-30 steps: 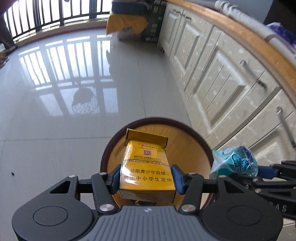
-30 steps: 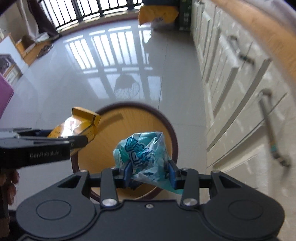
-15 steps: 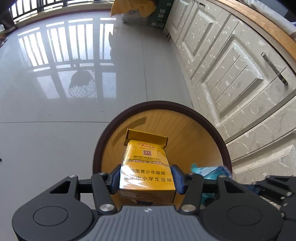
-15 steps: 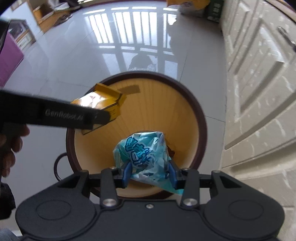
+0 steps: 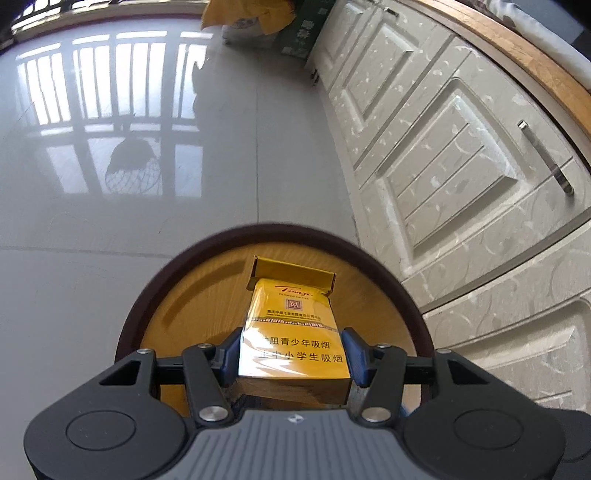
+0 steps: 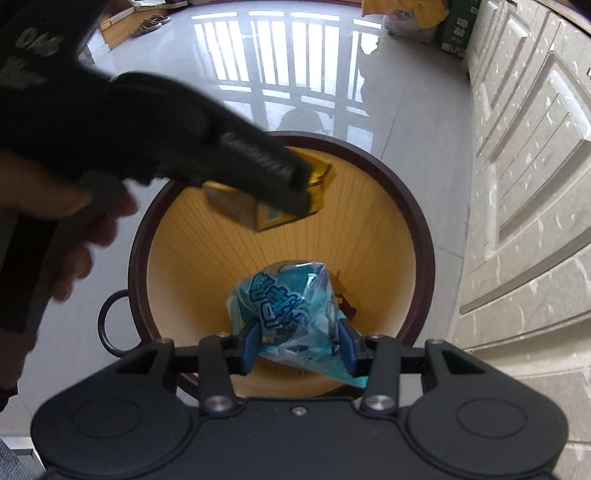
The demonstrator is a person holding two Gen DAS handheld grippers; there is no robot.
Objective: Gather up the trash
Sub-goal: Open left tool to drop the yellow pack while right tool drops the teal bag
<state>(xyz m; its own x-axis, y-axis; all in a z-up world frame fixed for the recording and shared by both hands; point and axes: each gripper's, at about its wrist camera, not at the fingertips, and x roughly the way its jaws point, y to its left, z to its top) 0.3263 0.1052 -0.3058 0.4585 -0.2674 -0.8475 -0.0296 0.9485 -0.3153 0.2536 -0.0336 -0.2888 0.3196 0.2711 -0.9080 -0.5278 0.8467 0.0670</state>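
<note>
A yellow cigarette pack (image 5: 291, 332) with its lid flipped up sits between the blue pads of my left gripper (image 5: 291, 354), which is shut on it. It hangs over the mouth of a round wooden bin (image 5: 295, 230) with a dark rim. In the right wrist view my right gripper (image 6: 299, 343) is shut on a crumpled blue plastic wrapper (image 6: 284, 306), held low inside the bin (image 6: 417, 221). The cigarette pack (image 6: 317, 177) and the dark, blurred body of the left gripper cross above the bin's far side. A person's hand (image 6: 74, 221) holds that gripper.
White panelled cabinets (image 5: 461, 147) with a metal handle (image 5: 546, 158) run close along the bin's right side. A yellow bag (image 5: 251, 18) and a green box stand at the far end. Glossy grey tiles lie to the left. A ring handle (image 6: 110, 321) hangs on the bin.
Both grippers have sunk toward the bin, whose mouth now looks larger. The left gripper with the pack has swung over the bin. The blue wrapper has dropped out of the left wrist view.
</note>
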